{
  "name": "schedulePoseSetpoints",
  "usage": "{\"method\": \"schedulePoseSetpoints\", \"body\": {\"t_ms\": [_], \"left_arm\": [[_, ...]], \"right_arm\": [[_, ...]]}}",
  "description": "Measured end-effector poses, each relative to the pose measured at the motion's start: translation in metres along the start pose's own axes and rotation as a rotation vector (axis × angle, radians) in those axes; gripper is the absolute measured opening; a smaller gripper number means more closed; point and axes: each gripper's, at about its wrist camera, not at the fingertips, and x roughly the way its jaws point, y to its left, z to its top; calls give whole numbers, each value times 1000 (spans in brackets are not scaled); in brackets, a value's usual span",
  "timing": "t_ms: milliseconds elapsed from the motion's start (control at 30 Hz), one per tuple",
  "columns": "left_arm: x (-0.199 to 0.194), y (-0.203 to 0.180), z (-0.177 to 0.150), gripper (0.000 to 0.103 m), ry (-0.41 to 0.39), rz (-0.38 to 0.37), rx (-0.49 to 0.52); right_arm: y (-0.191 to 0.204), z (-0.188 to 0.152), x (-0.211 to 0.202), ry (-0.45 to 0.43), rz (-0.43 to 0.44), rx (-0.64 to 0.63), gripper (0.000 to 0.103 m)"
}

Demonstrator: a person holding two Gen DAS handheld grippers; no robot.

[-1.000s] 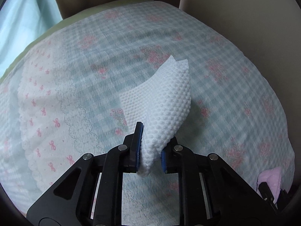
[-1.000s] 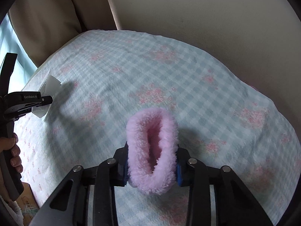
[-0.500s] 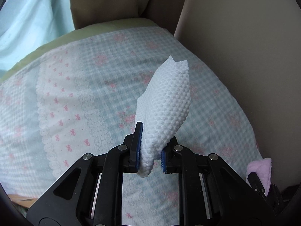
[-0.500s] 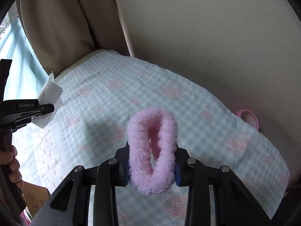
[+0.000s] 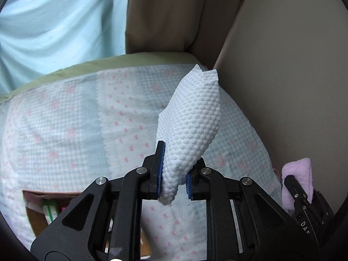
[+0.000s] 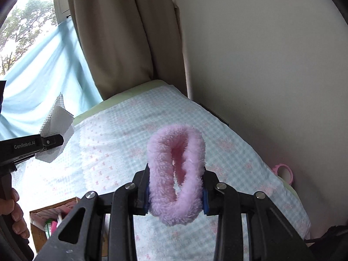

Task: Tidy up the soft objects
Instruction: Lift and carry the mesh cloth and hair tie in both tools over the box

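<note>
**Both soft items lifted, neither yet put away**

The left claw (image 5: 174, 182) was clenched on the folded white waffle-textured cloth (image 5: 191, 128), its long axis running up and away from the claw, loose corner topmost. The right claw (image 6: 176, 193) gripped the fluffy pink plush ring (image 6: 176, 174), standing on edge, elongated along the fingers. Both hung above the checked, flower-printed bed cover (image 6: 121, 143). Placing them, perhaps into the open cardboard box (image 6: 54, 213) beside the bed, seemingly remained.

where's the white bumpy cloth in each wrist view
Left wrist: white cloth at centre, standing up from the left gripper, which is clamped on its lower end.
Right wrist: same cloth at the left edge, above the checked bedspread.
Shared landmark: beige curtain behind the bed.
</note>
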Motion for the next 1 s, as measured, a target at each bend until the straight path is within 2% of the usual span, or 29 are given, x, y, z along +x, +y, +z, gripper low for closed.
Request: {"method": "schedulePoseSetpoints", "body": {"t_ms": [267,533,767,1000], "left_arm": [[-93,82,-25,14,-27,59,-72],[-147,178,-68,14,-6,124,-147],[-150,241,-105,14,58,184,-181],[-114,268,-137,14,160,188,-214]], "right_arm": [[91,6,-55,4,127,-118,32],[182,-15,-81,59,245,-189,32],[246,-40,-71,135,300,-242,32],[280,-71,-42,234,323,-315,32]]}}
